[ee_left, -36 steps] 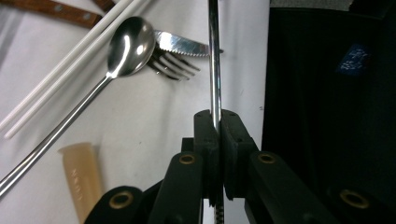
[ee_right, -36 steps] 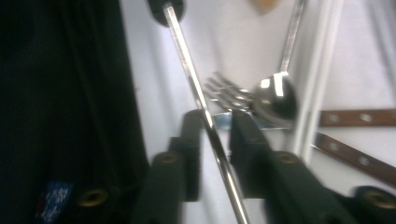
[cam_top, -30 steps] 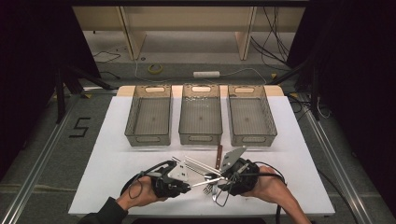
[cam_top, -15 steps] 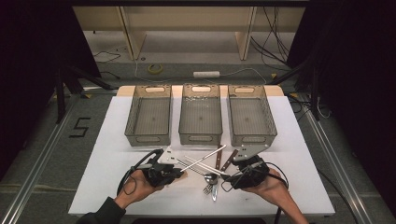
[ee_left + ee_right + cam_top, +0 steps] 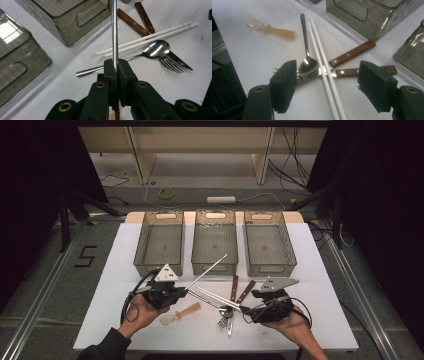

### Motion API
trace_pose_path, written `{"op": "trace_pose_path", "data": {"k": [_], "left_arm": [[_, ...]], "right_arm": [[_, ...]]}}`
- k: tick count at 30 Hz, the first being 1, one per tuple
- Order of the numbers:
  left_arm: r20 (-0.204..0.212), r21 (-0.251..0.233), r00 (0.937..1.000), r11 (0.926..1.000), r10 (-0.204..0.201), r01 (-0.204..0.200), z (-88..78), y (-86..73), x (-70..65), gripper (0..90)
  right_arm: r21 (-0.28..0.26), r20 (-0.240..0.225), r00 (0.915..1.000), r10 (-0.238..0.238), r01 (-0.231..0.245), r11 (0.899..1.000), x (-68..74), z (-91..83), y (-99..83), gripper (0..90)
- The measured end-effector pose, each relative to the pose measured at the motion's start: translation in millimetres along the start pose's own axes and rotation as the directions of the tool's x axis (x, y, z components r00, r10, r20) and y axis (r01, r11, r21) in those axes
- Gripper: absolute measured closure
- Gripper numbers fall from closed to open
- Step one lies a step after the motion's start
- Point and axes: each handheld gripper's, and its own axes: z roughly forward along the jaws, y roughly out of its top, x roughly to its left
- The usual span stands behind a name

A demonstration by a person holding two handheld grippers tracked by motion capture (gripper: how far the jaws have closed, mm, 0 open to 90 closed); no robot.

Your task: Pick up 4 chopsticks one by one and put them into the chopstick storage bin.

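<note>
Gripping a metal chopstick (image 5: 114, 32), your left gripper (image 5: 186, 291) has its jaws clamped on the rod's near end, with the rod raised and angled toward the middle bin (image 5: 215, 242). Your right gripper (image 5: 325, 85) sits low over the cutlery pile in front of that bin; its jaws have just been opening and now stand wide, pressing nothing. Count three bins, two white chopsticks (image 5: 322, 62), two wooden-handled knives (image 5: 353, 53), one spoon (image 5: 308, 66), one fork (image 5: 171, 65) and one small plastic spoon (image 5: 270, 28).
</note>
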Motion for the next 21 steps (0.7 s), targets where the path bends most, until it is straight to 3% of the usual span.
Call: {"op": "trace_pose_path", "data": {"k": [9,13,21], "left_arm": [[-0.064,-0.042,0.9956,0.9969,-0.069,0.067,-3.4,9.3,27.0,86.2],[-0.106,-0.066,0.9886,0.9928,-0.107,0.100,-7.0,12.4,44.8,86.2],[-0.161,-0.104,0.9688,0.9793,-0.189,0.174,-10.7,15.8,78.3,86.2]], "right_arm": [[-0.008,0.006,0.9999,0.012,-0.012,1.000,1.1,-1.8,-6.3,30.8],[-0.003,0.003,0.9999,0.013,-0.013,1.000,1.6,-0.7,-8.2,30.2],[-0.009,-0.004,0.9997,0.023,-0.023,1.000,2.6,0.0,-8.7,29.2]]}}
